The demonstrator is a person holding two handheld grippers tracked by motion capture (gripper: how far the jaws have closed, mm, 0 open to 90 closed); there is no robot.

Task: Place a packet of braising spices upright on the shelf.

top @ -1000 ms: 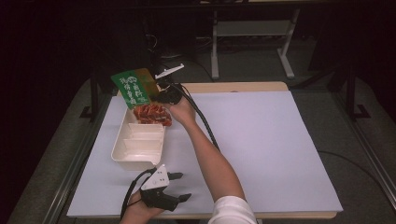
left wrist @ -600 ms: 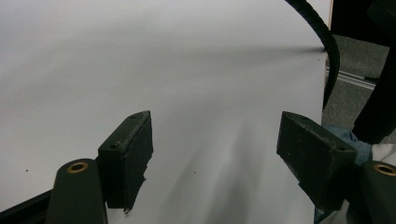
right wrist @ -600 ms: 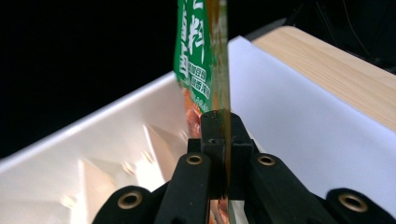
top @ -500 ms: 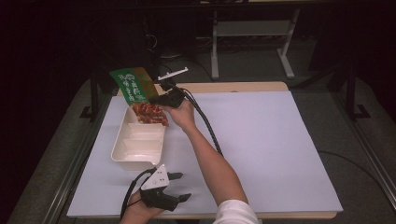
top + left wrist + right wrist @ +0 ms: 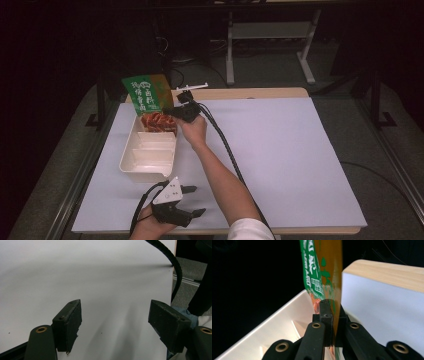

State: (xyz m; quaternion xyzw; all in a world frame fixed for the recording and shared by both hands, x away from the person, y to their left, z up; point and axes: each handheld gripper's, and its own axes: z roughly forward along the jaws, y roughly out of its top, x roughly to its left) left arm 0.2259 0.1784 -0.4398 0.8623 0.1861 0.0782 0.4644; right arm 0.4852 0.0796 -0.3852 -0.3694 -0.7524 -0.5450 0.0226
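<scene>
A green and orange snack packet (image 5: 145,95) hangs tilted over the far end of a cream compartment tray (image 5: 148,159). My right gripper (image 5: 174,111) is shut on the packet's lower edge. In the right gripper view the packet (image 5: 322,277) rises straight up from the closed jaws of that gripper (image 5: 333,307), with the tray's wall (image 5: 274,322) below and to the left. Red food pieces (image 5: 157,121) lie in the tray's far compartment; the nearer compartments look bare. My left gripper (image 5: 192,200) rests low near the table's front edge, open (image 5: 115,315) with nothing between its fingers.
A white mat (image 5: 280,160) covers the wooden table, with wide free room to the right of the tray. The right gripper's black cable (image 5: 225,150) runs along the forearm. Beyond the table's far edge are dark floor and a metal frame (image 5: 270,35).
My right gripper has sunk a little toward the tray with the packet in it. The left gripper has stayed in place.
</scene>
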